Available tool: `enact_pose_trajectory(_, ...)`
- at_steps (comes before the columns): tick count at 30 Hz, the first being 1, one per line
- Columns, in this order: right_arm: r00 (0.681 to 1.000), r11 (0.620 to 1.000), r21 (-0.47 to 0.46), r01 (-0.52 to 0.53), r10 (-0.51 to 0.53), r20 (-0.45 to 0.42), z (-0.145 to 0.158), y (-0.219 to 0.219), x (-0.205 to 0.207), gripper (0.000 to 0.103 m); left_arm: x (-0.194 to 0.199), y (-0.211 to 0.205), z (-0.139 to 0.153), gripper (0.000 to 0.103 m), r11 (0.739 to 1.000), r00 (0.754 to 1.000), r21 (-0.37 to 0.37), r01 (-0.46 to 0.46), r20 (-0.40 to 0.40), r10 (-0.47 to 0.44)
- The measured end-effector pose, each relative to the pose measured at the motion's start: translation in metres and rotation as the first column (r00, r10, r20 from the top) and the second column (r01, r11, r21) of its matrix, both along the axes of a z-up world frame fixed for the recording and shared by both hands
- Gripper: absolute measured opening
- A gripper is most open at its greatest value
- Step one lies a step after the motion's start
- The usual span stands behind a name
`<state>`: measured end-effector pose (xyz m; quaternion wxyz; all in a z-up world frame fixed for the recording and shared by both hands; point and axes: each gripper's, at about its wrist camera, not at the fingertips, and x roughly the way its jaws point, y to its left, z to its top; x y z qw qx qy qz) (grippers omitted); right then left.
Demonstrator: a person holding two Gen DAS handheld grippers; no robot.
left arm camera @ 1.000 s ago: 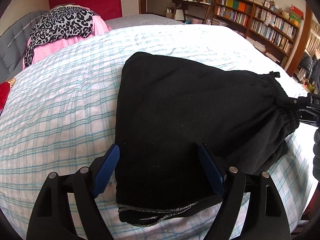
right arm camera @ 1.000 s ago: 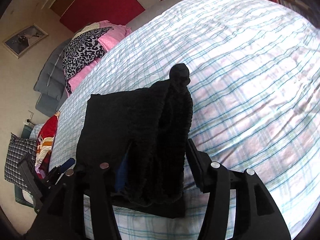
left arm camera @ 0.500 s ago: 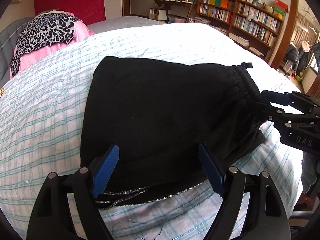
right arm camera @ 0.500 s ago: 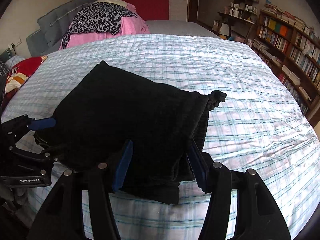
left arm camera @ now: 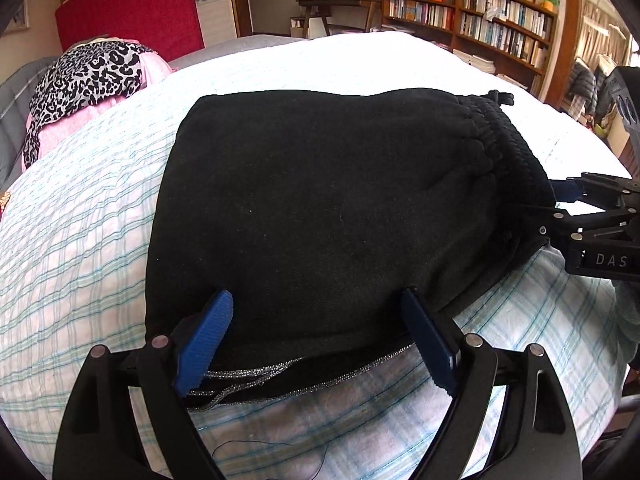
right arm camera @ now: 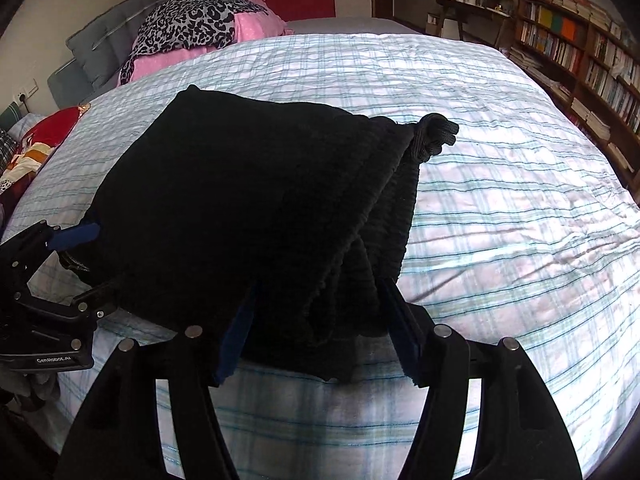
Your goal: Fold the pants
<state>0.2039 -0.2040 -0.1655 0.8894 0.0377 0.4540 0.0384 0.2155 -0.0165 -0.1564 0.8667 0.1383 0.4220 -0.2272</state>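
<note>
Releasing looks like the step: the pants (left arm camera: 320, 208) lie folded on the bed (left arm camera: 80, 208), both tools' jaws opening with cloth between them. Draw left tool (left arm camera: 316, 340) and right tool (right arm camera: 316, 336) straight back, snagging nothing.

Left gripper (left arm camera: 316, 336): black plastic frame, two angled arms, slotted cut-outs. Blue ribbed pads (left arm camera: 204, 340) on inner faces. Round silver screws at arm joints.
Right gripper (right arm camera: 320, 332): same build, black linkage arms, blue pads (right arm camera: 236, 332), silver screws. White "DAS" lettering on side, seen from left wrist view. Left gripper body carries white "GenRobot.AI" marking, seen from right wrist view.
</note>
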Motion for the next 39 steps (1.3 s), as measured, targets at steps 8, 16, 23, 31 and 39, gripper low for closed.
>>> enact_pose_trajectory(8,0.98,0.987,-0.156,0.028,0.003,0.2,0.065,0.028,-0.026,0.066,-0.004,0.004,0.003,0.086,1.0,1.0,-0.006,-0.02,-0.004,0.02)
enact_pose_trajectory(16,0.992,0.985,-0.166,-0.048,0.066,0.103,0.022,0.046,0.003,0.066,-0.005,0.006,0.002,0.086,0.999,1.0,-0.02,-0.029,-0.006,0.029)
enact_pose_trajectory(23,0.99,0.977,-0.205,-0.056,0.08,0.112,-0.011,0.045,0.004,0.068,-0.008,0.003,-0.004,0.086,1.0,1.0,-0.008,-0.024,0.002,0.024)
enact_pose_trajectory(31,0.989,0.982,-0.18,-0.056,0.079,0.122,-0.015,0.038,0.002,0.068,-0.011,0.005,0.002,0.086,0.999,0.999,-0.013,-0.044,0.005,0.044)
enact_pose_trajectory(39,0.992,0.983,-0.178,-0.046,0.066,0.11,-0.004,0.04,-0.002,0.076,-0.02,0.017,0.021,0.086,0.994,0.996,-0.051,-0.092,0.007,0.092)
